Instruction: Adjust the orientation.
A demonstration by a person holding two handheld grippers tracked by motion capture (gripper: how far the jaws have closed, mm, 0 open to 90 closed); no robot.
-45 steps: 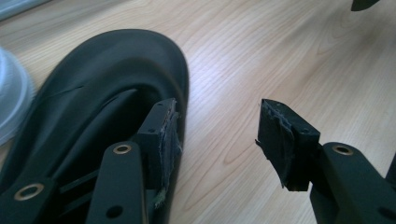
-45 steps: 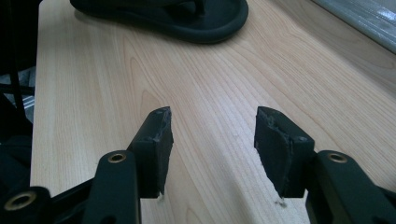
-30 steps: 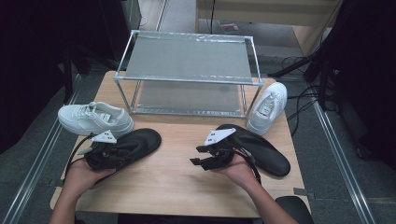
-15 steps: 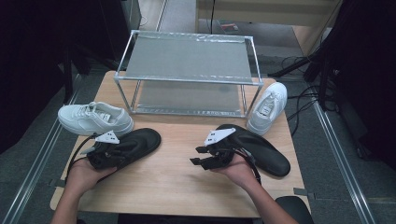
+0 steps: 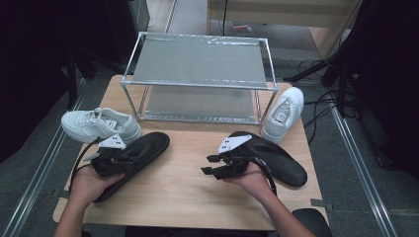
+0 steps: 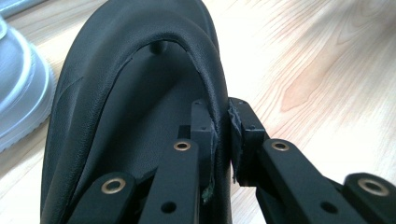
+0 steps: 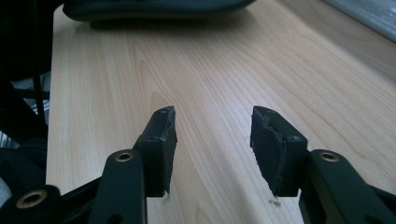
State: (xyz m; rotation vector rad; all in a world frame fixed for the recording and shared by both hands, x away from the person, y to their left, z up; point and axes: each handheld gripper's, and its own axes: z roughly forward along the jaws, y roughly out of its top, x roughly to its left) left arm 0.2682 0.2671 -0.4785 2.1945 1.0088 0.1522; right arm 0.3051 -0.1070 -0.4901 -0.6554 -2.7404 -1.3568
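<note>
Left gripper view showed the left gripper [image 6: 222,140], jaws just closing, clamped on the thin upper edge of the black soft leather slipper [image 6: 135,74] lying on the wooden table [image 6: 327,70] ahead of it; light and floppy, it likely wanted that firm rim grip. Right gripper [image 7: 212,140] stood apart, empty

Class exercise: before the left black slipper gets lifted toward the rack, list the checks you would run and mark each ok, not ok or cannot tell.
1. Left gripper clamped on the left slipper strap: ok; its jaws have just been closing.
2. Right gripper open, holding nothing: ok.
3. Rack top shelf bare: ok.
4. Lower shelf free: ok.
5. White sneaker touching the left slipper: cannot tell.
6. Grip firm enough to lift: cannot tell.
</note>
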